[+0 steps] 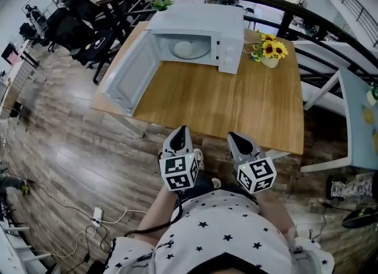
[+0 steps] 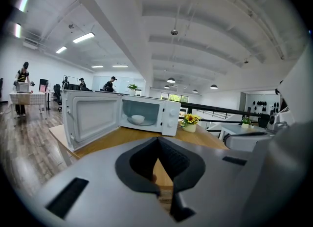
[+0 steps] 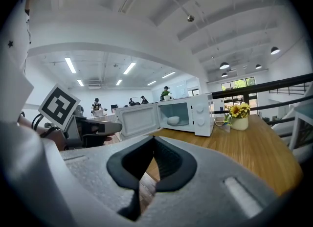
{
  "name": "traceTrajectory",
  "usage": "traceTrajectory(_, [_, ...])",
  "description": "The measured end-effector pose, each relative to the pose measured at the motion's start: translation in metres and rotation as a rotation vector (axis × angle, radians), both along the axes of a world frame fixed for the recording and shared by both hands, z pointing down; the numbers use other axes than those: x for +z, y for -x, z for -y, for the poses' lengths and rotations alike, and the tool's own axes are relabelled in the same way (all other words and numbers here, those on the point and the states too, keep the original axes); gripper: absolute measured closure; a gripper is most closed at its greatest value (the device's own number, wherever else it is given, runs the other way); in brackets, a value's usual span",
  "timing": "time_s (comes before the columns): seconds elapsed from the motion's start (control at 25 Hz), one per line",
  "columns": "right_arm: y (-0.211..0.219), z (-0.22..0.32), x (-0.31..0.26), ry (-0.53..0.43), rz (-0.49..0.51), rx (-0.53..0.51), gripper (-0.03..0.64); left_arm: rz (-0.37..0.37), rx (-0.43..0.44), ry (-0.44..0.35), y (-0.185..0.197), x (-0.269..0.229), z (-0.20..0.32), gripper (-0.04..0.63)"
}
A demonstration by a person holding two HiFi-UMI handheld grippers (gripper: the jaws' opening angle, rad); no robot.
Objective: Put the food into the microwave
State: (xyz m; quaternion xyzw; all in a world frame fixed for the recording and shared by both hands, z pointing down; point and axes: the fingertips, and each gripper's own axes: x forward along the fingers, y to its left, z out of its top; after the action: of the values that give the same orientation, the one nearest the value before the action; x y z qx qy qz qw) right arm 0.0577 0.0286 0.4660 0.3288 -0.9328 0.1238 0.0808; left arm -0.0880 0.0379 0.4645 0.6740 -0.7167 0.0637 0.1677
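Observation:
A white microwave (image 1: 201, 31) stands at the far end of a wooden table (image 1: 236, 101), its door (image 1: 127, 78) swung wide to the left. Inside it, a white bowl (image 1: 184, 47) sits on the turntable; the same bowl (image 2: 138, 119) shows in the left gripper view and in the right gripper view (image 3: 173, 120). My left gripper (image 1: 179, 131) and right gripper (image 1: 236, 137) hang side by side at the table's near edge, close to my body and far from the microwave. Both point toward it. The left gripper (image 2: 157, 145) is shut and empty, as is the right gripper (image 3: 153, 143).
A pot of sunflowers (image 1: 270, 51) stands just right of the microwave. A white table (image 1: 354, 107) lies to the right and a dark railing (image 1: 283, 4) runs behind. Cables (image 1: 97, 214) trail on the wood floor at left. People stand far off in the left gripper view.

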Motion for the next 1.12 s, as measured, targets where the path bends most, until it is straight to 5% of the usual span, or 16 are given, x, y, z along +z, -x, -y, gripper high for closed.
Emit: traceTrajectory(1.12, [-0.002, 0.016, 0.001, -0.003, -0.009, 0.003, 0.612, -0.009, -0.010, 0.017, 0.001, 0.000, 0.018, 0.592])
